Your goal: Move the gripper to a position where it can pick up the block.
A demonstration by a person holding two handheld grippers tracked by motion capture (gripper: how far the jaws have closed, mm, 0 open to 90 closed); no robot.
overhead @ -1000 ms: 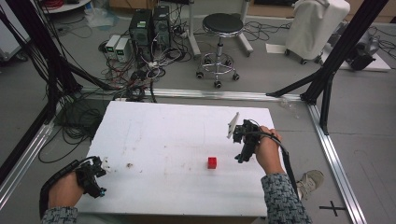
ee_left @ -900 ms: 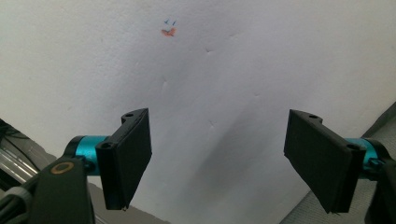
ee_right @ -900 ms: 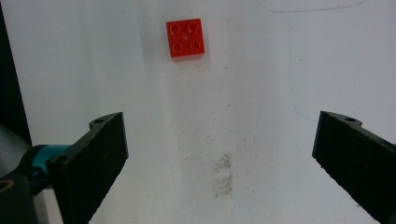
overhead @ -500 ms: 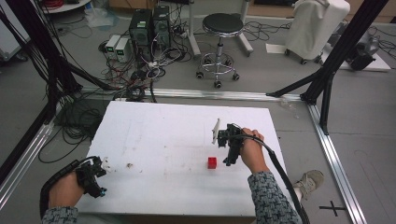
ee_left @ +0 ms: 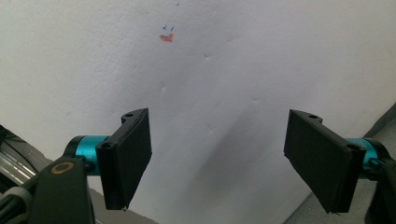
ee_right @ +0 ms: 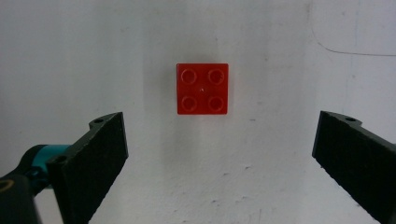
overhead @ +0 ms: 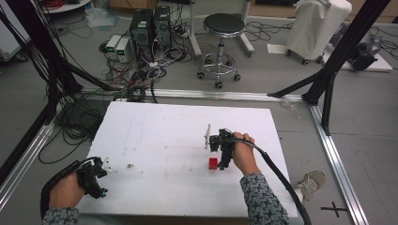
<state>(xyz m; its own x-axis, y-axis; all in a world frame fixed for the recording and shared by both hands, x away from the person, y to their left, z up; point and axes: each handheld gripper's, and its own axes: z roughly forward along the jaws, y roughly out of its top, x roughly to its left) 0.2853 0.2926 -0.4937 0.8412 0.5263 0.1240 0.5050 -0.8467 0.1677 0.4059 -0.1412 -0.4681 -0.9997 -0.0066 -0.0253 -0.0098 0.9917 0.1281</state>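
A small red square brick (overhead: 214,163) with studs on top lies on the white table (overhead: 155,126), right of its middle. In the right gripper view the red brick (ee_right: 202,88) sits just beyond the jaws, centred between them. My right gripper (overhead: 222,151) hovers over the brick, pointing down, and my right gripper (ee_right: 219,161) stands open with nothing between its fingers. At the table's front left corner my left gripper (overhead: 96,177) rests low. My left gripper (ee_left: 217,163) is open over bare white table.
A small orange mark (ee_left: 166,38) and a speck (overhead: 130,165) lie on the table near the left gripper. Behind the table stand a black stool (overhead: 224,26), computer boxes (overhead: 150,26) and tangled cables (overhead: 141,79). Black frame posts (overhead: 338,51) flank the right side.
My right gripper has moved left and toward the front, from the table's right edge to just above the red brick. The left gripper has stayed put.
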